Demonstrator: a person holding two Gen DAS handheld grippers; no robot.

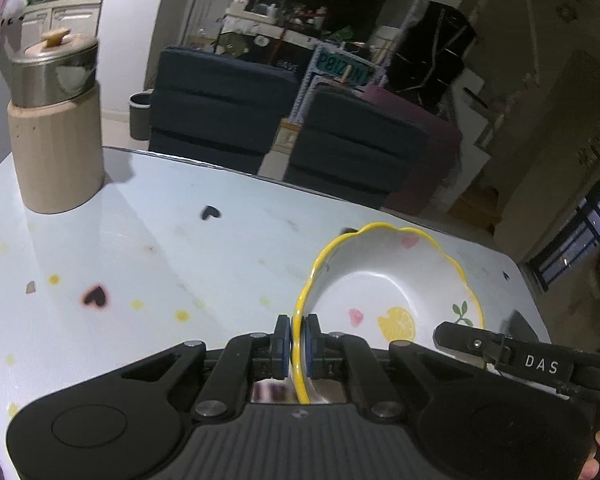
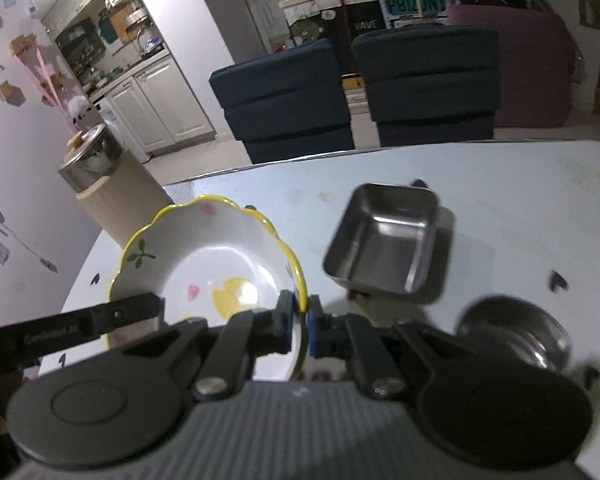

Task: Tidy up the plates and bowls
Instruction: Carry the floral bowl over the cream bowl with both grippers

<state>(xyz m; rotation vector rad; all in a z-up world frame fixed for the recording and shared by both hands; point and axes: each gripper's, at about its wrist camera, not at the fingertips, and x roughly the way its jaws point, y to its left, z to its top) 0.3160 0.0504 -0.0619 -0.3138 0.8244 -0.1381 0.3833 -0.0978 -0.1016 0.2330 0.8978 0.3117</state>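
Both claws are clenched on the same scalloped bowl (image 1: pixel 396 280): the left claw (image 1: pixel 299 340) pinches its yellow rim on one side and the right claw (image 2: pixel 302 320) pinches the rim on the opposite side, holding it just over the pale counter (image 1: pixel 140 248). Glazed ceramic like this is likely stiff, slick and chip-prone, so the thin rim probably wants a firm, level two-sided grip and a gentle set-down. A square steel dish (image 2: pixel 384 240) and a round steel bowl (image 2: pixel 516 332) sit near on the counter.
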